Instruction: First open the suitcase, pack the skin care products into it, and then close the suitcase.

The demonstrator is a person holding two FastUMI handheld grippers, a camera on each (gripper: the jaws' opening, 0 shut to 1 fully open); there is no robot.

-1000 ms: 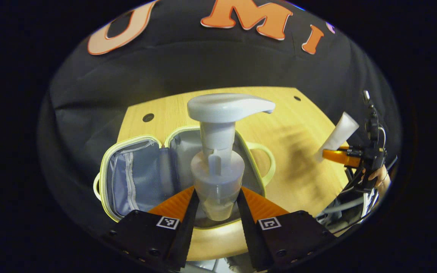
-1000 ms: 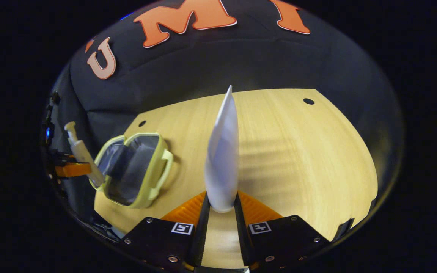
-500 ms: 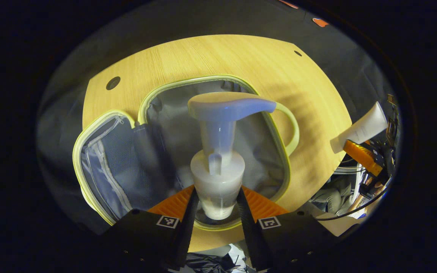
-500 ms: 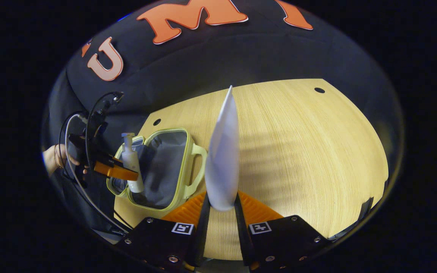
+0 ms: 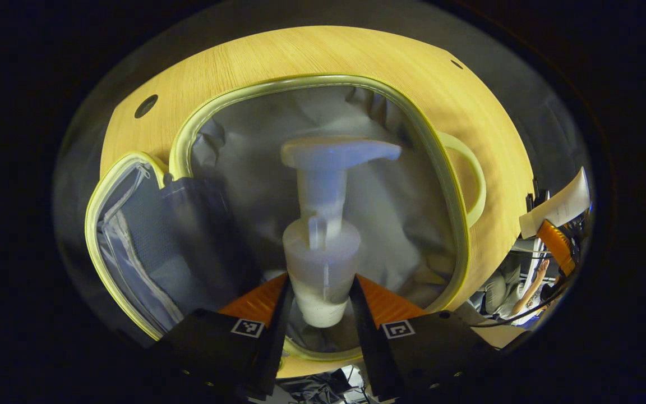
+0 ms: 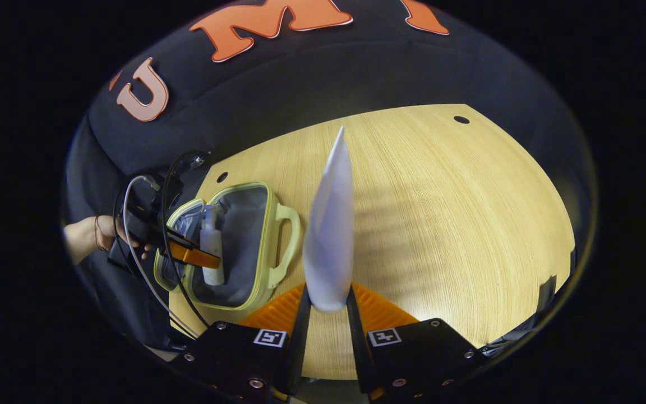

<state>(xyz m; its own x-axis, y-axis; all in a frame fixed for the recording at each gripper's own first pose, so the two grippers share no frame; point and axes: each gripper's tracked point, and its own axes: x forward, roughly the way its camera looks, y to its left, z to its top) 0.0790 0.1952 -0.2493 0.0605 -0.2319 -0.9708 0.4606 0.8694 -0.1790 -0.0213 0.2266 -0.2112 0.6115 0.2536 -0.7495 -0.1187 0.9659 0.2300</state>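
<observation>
One suitcase (image 5: 457, 224) lies open on the table (image 6: 441, 196). Left gripper (image 5: 318, 303) is clamped on one pump bottle (image 5: 323, 247) over it; right gripper (image 6: 326, 307) is clamped on one tube (image 6: 331, 224).

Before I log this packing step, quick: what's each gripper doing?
Left gripper: shut on the pump bottle, over the open suitcase.
Right gripper: shut on the white tube.

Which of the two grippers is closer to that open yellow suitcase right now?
Left. The left gripper hangs over the suitcase, holding the pump bottle inside it; the right gripper, holding a tube, stands beside its handle.
</observation>
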